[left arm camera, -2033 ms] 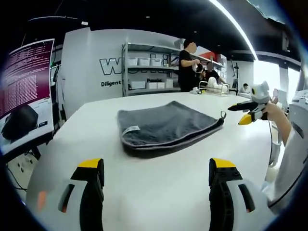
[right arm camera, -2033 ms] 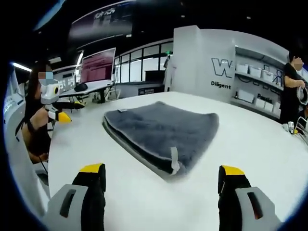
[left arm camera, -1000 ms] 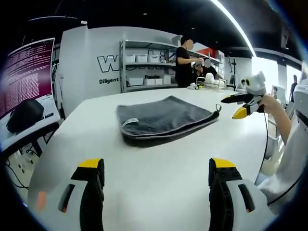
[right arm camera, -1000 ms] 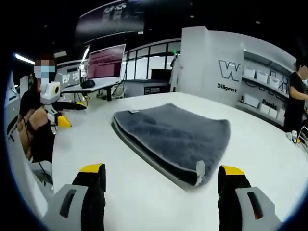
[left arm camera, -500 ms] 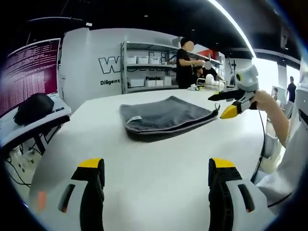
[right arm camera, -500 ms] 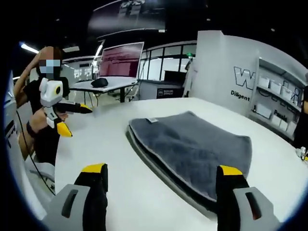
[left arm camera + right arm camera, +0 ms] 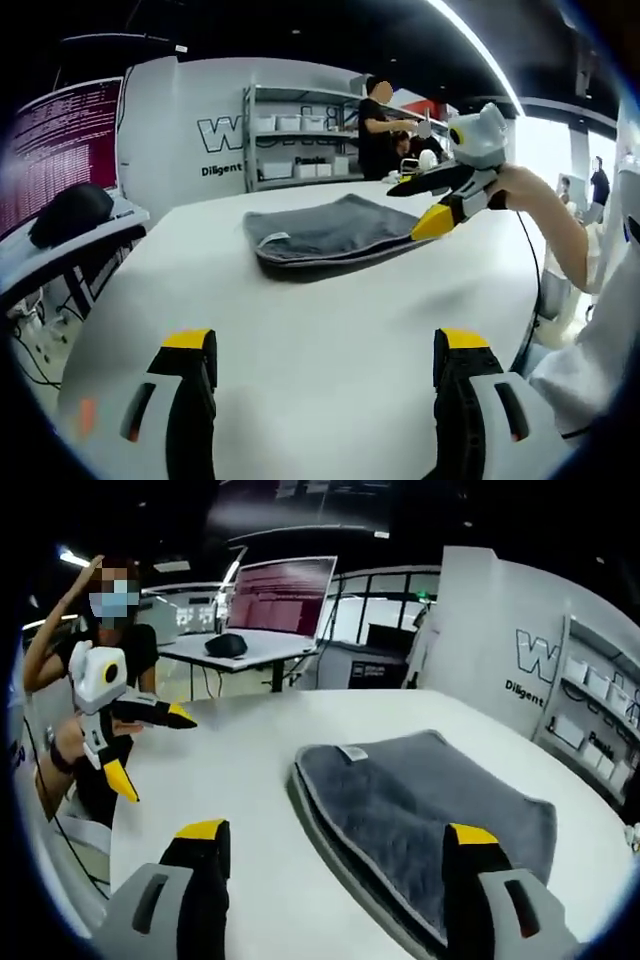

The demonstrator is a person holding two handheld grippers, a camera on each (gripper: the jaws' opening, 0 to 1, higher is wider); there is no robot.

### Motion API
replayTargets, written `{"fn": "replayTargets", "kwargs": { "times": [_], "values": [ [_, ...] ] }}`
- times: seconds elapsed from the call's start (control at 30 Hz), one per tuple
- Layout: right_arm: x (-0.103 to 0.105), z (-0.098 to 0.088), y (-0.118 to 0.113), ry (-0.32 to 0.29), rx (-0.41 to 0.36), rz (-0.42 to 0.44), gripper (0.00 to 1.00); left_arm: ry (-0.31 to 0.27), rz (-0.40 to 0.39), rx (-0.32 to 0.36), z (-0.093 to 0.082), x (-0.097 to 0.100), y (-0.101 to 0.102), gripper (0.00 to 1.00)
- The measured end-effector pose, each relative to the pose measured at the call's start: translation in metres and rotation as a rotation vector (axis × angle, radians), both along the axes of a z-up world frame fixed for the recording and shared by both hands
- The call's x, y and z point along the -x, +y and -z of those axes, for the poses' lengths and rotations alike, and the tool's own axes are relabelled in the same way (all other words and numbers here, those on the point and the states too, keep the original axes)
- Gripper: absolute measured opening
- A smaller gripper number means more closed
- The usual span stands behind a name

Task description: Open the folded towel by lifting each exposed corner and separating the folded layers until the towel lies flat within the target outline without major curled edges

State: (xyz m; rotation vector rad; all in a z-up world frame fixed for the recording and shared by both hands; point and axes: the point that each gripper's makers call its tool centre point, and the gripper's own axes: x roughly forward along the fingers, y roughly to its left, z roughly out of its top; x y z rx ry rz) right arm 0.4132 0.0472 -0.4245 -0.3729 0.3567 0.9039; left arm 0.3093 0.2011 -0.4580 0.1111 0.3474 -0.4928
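We see a grey towel (image 7: 325, 232) lying folded in layers on the white counter (image 7: 330, 330), centre of the left gripper view. Our right hand-held gripper (image 7: 428, 203), jaws parted and empty, hovers at its right corner. Our left hand-held gripper (image 7: 150, 742), also spread and empty, waits well apart. No layer is lifted yet; all unfolding remains.

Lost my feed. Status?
Both grippers open: right gripper at the towel's near corner, left gripper off it. Towel folded. Nothing blocking.
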Motion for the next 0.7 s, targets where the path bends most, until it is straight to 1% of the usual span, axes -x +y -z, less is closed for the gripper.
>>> {"fn": "replayTargets", "kwargs": {
  "times": [0.27,0.47,0.53,0.7],
  "values": [
    [-0.006,0.006,0.037,-0.003,0.081,-0.079,0.77,-0.012,0.018,0.031,-0.002,0.001,-0.002,0.88],
    [-0.012,0.014,0.066,0.010,0.131,-0.137,0.71,-0.021,0.037,0.046,-0.003,0.003,-0.005,0.89],
    [-0.013,0.016,0.075,0.016,0.153,-0.150,0.65,-0.021,0.043,0.045,-0.002,0.004,-0.005,0.90],
    [-0.021,0.018,0.095,0.003,0.180,-0.168,0.63,-0.024,0.052,0.043,-0.002,0.006,-0.005,0.92]
  ]
}}
